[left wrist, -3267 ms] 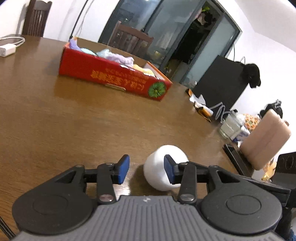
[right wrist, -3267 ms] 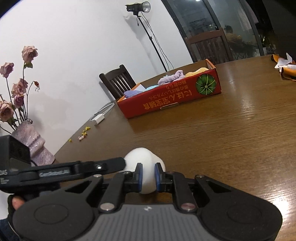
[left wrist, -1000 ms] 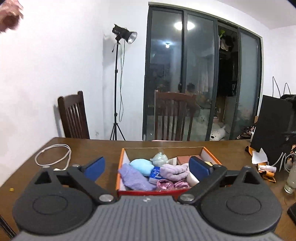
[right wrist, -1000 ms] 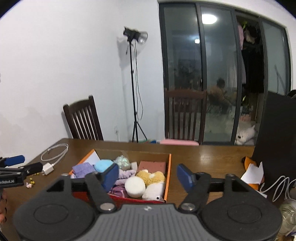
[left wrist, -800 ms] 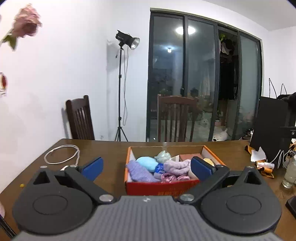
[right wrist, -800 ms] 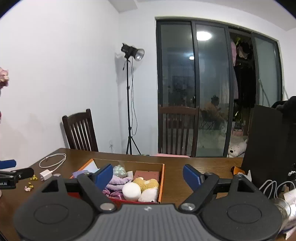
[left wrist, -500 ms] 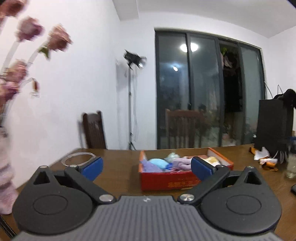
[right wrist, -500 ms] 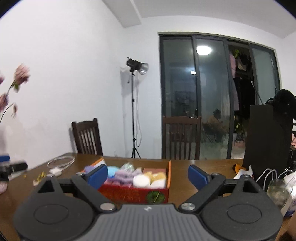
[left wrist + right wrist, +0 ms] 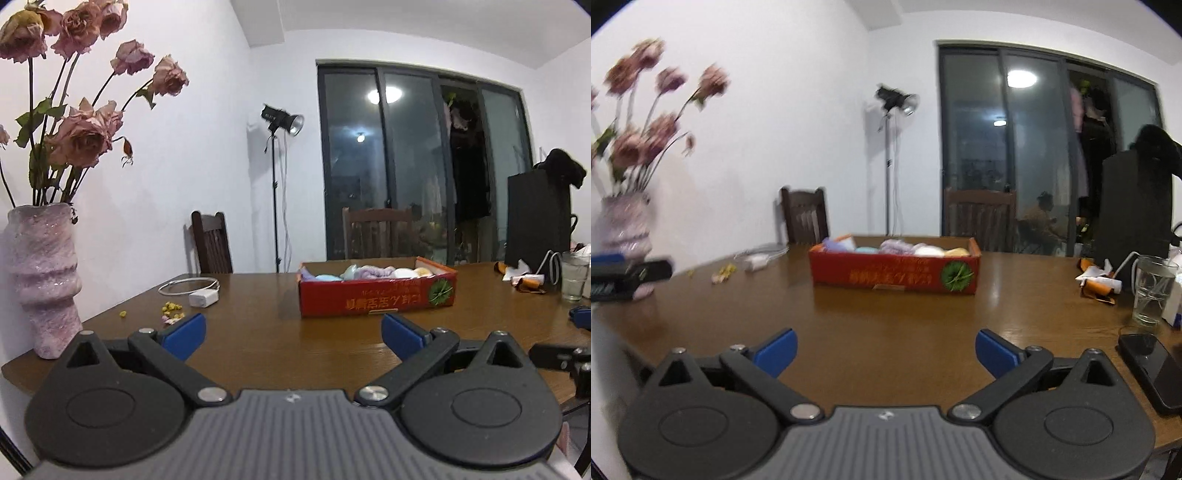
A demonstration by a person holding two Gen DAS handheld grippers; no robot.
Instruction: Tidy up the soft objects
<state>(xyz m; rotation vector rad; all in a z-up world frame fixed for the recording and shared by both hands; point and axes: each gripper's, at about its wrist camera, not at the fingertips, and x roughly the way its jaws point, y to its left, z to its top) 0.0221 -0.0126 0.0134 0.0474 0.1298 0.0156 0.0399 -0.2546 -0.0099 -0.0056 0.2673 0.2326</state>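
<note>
At the tabletop's left edge stands your pink vase [image 9: 44, 277] of dried roses, with a white charger [image 9: 202, 298] and its coiled cable nearer the far edge. Your left gripper [image 9: 291, 334] hangs over the near edge, blue pads spread wide, gripping nothing. The red box [image 9: 376, 295] sits toward the tabletop's far edge, filled with the soft objects [image 9: 369, 272]. Your right gripper [image 9: 885, 350] is likewise spread wide and empty-handed. A glass [image 9: 1152, 291] and a dark phone [image 9: 1154, 369] lie along the right edge.
</note>
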